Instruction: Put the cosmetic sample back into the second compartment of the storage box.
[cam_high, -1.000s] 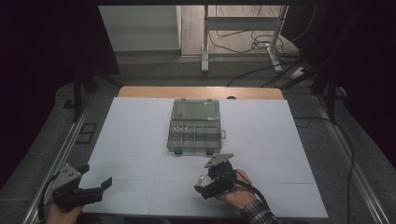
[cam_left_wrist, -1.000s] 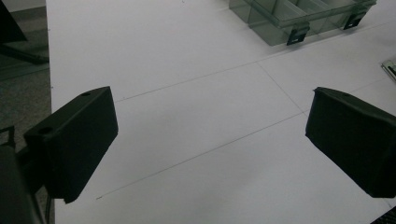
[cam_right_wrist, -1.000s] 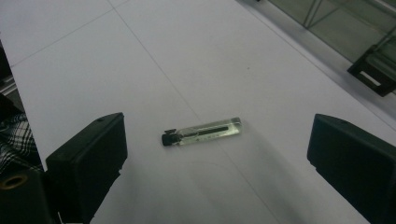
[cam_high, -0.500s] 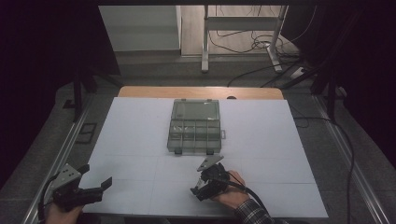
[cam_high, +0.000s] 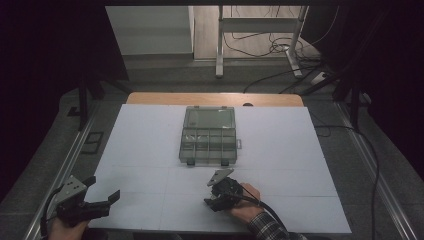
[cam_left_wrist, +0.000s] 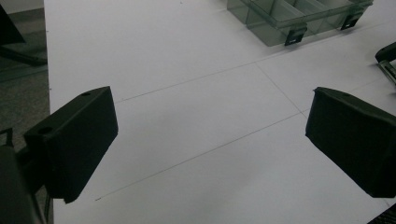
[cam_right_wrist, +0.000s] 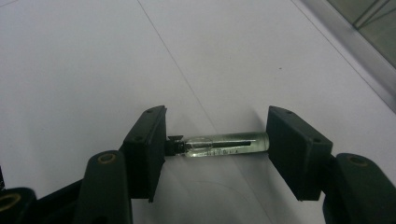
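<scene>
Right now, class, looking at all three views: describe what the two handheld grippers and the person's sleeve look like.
Both grippers are black. The left gripper carries a grey three-cornered plate on top, and its blocky rectangular fingers have small round holes. The right gripper has the same flat black pads with screw holes, a grey plate in the high view, and a black cable trailing back along the hand. The sleeve is checked.

In the left gripper view the picture's top edge cuts off the clear compartment box (cam_left_wrist: 299, 21), and its right edge cuts off the other gripper (cam_left_wrist: 387, 60). In the high view the small glass vial (cam_right_wrist: 226, 143) is hidden under the right gripper (cam_high: 216, 196). The box's contents are too small to tell.
</scene>
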